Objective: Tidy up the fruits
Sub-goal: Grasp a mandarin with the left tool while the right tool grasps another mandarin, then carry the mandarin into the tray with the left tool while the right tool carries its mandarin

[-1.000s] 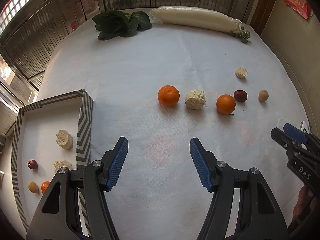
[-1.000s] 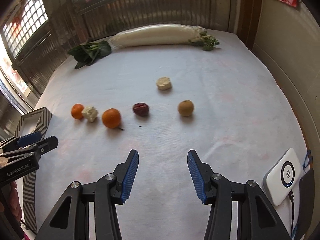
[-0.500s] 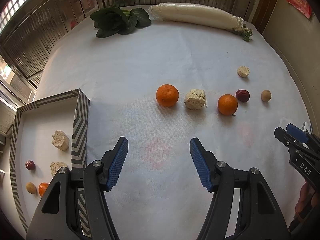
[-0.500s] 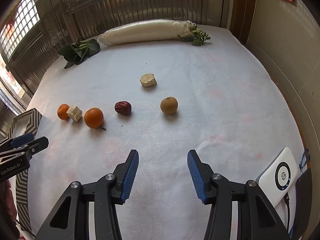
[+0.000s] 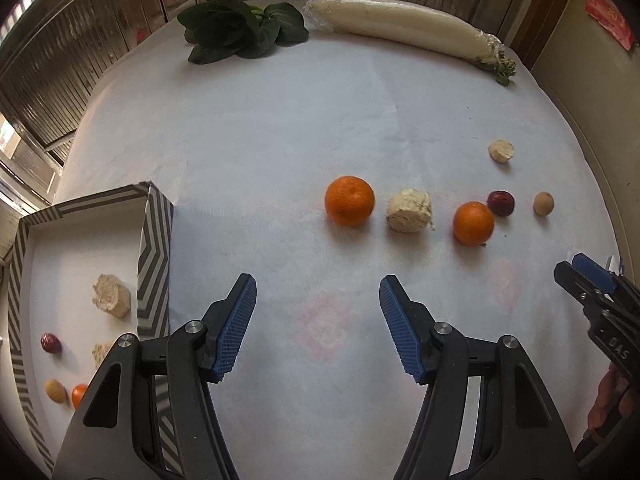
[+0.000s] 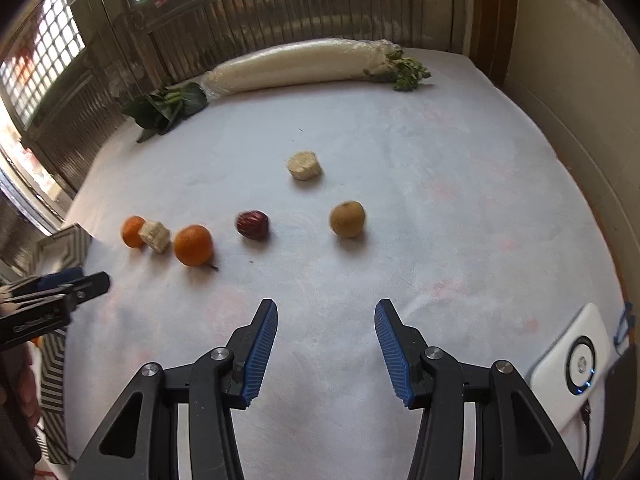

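left gripper (image 5: 318, 328): fingers spread wide, nothing between them, hovering over bare cloth short of the fruit row.
right gripper (image 6: 325, 354): fingers released too, empty, aimed between the red date (image 6: 252, 224) and the brown round fruit (image 6: 347, 218).
fruit location: near orange (image 5: 349, 200), pale chunk (image 5: 409, 211), second orange (image 5: 473, 223) in a row on the surface (image 5: 280, 120); several pieces already in the striped box (image 5: 154, 236), far left.
step advice: likely the left takes the near orange; centre the fingers around its widest part, since it may roll.
obstacles: pale chunk sits just beside the orange, so approach from the open side.
clutter: leafy greens (image 5: 240, 32), wrapped white radish (image 5: 400, 32), white device (image 6: 576, 360); all well apart.
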Demonstrator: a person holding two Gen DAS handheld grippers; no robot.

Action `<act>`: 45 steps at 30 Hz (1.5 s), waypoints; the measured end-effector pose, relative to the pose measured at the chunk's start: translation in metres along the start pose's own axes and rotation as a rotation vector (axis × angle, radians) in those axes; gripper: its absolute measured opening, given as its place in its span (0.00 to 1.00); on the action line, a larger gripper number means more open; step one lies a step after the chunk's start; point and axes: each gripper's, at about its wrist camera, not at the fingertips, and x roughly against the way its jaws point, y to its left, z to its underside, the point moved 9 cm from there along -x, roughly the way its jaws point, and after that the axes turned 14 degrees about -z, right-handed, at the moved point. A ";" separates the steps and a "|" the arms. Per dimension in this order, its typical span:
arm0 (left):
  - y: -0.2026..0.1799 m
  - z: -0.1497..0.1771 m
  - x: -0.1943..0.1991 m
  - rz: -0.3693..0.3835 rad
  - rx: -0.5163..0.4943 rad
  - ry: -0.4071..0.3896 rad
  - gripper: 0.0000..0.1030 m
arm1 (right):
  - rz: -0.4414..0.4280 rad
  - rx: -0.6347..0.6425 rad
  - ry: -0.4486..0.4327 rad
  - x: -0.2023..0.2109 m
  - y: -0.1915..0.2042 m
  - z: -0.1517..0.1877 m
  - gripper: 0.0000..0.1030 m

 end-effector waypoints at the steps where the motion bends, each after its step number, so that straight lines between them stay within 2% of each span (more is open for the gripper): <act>1: 0.000 -0.002 -0.003 0.009 -0.001 0.004 0.63 | -0.018 0.000 -0.004 -0.001 0.002 -0.002 0.48; 8: -0.002 -0.021 -0.019 0.032 -0.024 0.009 0.63 | -0.065 0.054 -0.003 -0.011 0.022 -0.015 0.48; 11: -0.010 -0.028 -0.023 0.063 -0.077 0.001 0.63 | -0.065 0.071 0.005 -0.016 0.028 -0.017 0.48; 14: -0.019 -0.033 -0.029 0.064 -0.138 -0.006 0.63 | -0.072 0.067 0.012 -0.022 0.031 -0.018 0.48; 20: -0.028 -0.044 -0.035 0.083 -0.200 -0.035 0.62 | -0.103 0.098 0.016 -0.030 0.044 -0.024 0.48; 21: -0.029 -0.044 -0.036 0.090 -0.206 -0.036 0.59 | -0.107 0.107 0.015 -0.032 0.047 -0.025 0.48; 22: -0.029 -0.043 -0.037 0.096 -0.208 -0.036 0.47 | -0.117 0.119 0.017 -0.034 0.052 -0.027 0.48; 25: -0.030 -0.043 -0.036 0.091 -0.221 -0.050 0.29 | -0.143 0.145 0.023 -0.040 0.063 -0.030 0.48; 26: -0.030 -0.042 -0.036 0.093 -0.223 -0.052 0.29 | -0.149 0.153 0.024 -0.042 0.066 -0.031 0.48; 31: -0.027 -0.037 -0.031 0.099 -0.203 -0.051 0.29 | -0.178 0.177 0.043 -0.058 0.081 -0.036 0.46; 34: -0.023 -0.034 -0.025 0.106 -0.179 -0.046 0.29 | -0.189 0.175 0.075 -0.072 0.083 -0.034 0.34; 37: -0.020 -0.032 -0.017 0.097 -0.163 -0.054 0.29 | -0.193 0.168 0.102 -0.081 0.083 -0.029 0.29; 45: -0.004 -0.020 0.009 0.060 -0.102 -0.091 0.29 | -0.169 0.187 0.049 -0.049 0.092 -0.026 0.29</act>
